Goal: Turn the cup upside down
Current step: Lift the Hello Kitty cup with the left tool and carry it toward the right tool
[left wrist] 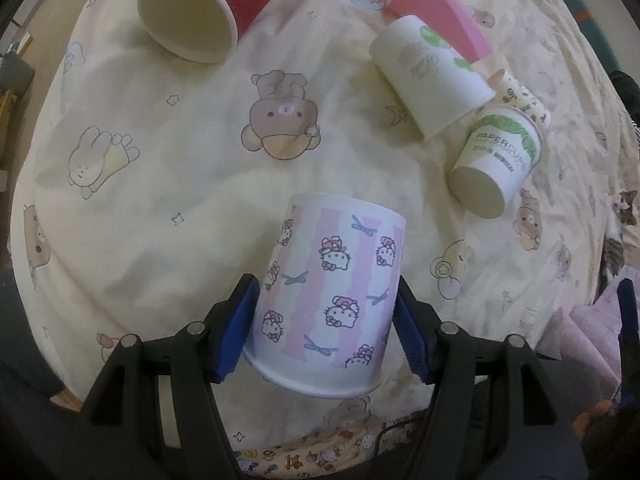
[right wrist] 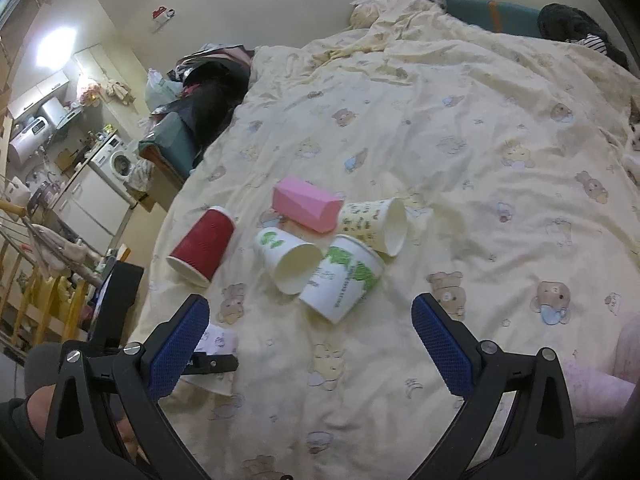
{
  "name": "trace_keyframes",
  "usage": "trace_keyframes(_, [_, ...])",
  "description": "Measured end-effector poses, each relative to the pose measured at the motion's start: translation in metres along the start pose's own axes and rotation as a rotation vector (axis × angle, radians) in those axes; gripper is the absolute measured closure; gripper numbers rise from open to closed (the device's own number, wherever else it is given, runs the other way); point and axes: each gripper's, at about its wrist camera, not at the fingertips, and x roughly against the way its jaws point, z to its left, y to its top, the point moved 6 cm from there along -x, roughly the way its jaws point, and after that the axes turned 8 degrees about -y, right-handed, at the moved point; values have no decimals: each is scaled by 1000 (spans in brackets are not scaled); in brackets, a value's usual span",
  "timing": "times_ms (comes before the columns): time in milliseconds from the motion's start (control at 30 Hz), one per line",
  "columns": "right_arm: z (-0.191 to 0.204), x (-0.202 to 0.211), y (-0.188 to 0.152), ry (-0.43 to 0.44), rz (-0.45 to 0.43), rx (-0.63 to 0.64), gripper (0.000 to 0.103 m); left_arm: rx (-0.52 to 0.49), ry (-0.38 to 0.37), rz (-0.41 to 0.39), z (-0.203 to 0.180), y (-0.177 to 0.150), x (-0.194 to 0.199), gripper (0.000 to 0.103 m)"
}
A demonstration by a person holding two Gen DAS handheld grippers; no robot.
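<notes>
Left gripper point(left wrist: 324, 328) clamped on cat-print cup point(left wrist: 328, 300), w/ rim toward camera, base away, just above bedspread point(left wrist: 160, 200). Flip approx. half done; not yet set down. Right gripper point(right wrist: 310, 344) jaws apart, empty.

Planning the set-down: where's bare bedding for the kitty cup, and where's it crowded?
Left gripper grips the kitty cup. Free: the quilt between the red cup and the kitty cup, around the bear print. In the right view, the wide stretch ahead of the open right gripper is also bare. Crowded: the cluster of white cups and pink box.
</notes>
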Motion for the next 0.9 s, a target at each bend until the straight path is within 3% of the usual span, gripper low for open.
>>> trace_keyframes(267, [-20,-8,-4,-14,14,-59,0,-2,3,21,-5,-2,-7,37])
trace_keyframes(400, [-18,-10,-4,-4,16,-64,0,-27,13,9,-10,-1,-2,19])
trace_keyframes(467, [-16,-10,-4,-1,15,-57,0,-39,8,11,-13,-2,0,17])
trace_keyframes(600, [-15,-10,-4,4,16,-56,0,-39,-6,20,-13,-4,5,17])
trace_keyframes(900, [-10,-16,-8,8,58,-40,0,-128,6,-86,7,0,67,17])
